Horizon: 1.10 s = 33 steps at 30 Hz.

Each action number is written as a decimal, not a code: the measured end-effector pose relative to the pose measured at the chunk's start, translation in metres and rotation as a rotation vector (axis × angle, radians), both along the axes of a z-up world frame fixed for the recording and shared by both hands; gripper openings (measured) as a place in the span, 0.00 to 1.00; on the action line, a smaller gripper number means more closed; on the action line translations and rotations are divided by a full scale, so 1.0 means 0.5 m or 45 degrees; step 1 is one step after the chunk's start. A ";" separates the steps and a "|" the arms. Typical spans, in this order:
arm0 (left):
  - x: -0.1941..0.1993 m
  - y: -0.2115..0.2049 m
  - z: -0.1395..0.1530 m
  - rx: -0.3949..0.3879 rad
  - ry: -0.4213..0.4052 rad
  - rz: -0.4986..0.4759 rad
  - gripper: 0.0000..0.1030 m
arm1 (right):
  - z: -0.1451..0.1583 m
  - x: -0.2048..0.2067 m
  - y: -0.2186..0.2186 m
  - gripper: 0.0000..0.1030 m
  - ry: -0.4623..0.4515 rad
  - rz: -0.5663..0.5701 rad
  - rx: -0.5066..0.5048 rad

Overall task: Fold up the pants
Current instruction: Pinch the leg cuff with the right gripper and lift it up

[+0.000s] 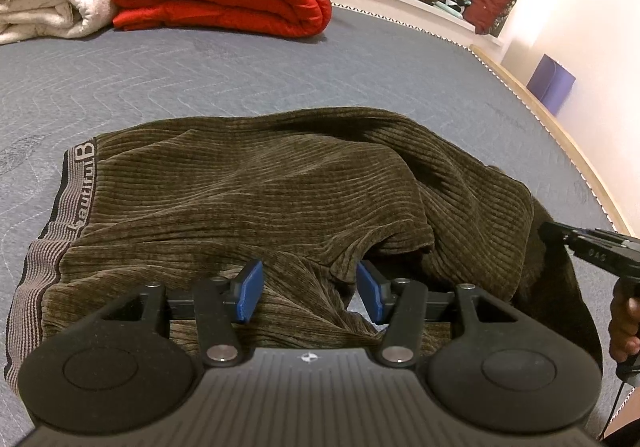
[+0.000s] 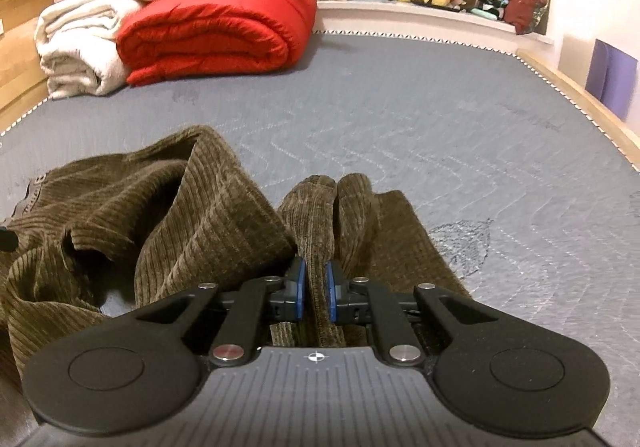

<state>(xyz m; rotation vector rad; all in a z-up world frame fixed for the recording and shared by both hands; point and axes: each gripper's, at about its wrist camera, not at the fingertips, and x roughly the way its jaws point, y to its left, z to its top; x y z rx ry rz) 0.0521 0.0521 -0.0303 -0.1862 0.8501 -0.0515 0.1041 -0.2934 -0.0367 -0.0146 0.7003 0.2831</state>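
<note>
Your right tool (image 2: 315, 293) pinches a fold of the olive-brown corduroy pants (image 2: 208, 223) for folding; your left tool (image 1: 308, 293) hangs released over them.

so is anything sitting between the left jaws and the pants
Nothing visible does. The left gripper hangs open right over the brown pants, its pads straddling a ridge of the fabric. The right gripper is shut on another fold of them.
</note>
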 end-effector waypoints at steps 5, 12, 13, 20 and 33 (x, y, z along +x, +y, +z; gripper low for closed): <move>0.000 -0.002 -0.001 0.001 0.000 -0.001 0.55 | 0.014 -0.009 -0.023 0.11 -0.025 -0.049 0.032; 0.002 -0.006 -0.003 0.001 0.001 -0.005 0.55 | 0.027 -0.015 -0.049 0.11 -0.039 -0.132 0.057; 0.002 -0.008 -0.003 0.001 0.001 -0.008 0.55 | 0.031 -0.016 -0.054 0.11 -0.041 -0.144 0.062; 0.002 -0.024 -0.001 -0.001 -0.001 -0.032 0.55 | 0.059 -0.053 -0.105 0.11 -0.085 -0.232 0.086; -0.008 -0.048 0.009 -0.018 -0.012 -0.057 0.55 | 0.061 -0.132 -0.200 0.09 -0.036 -0.384 -0.003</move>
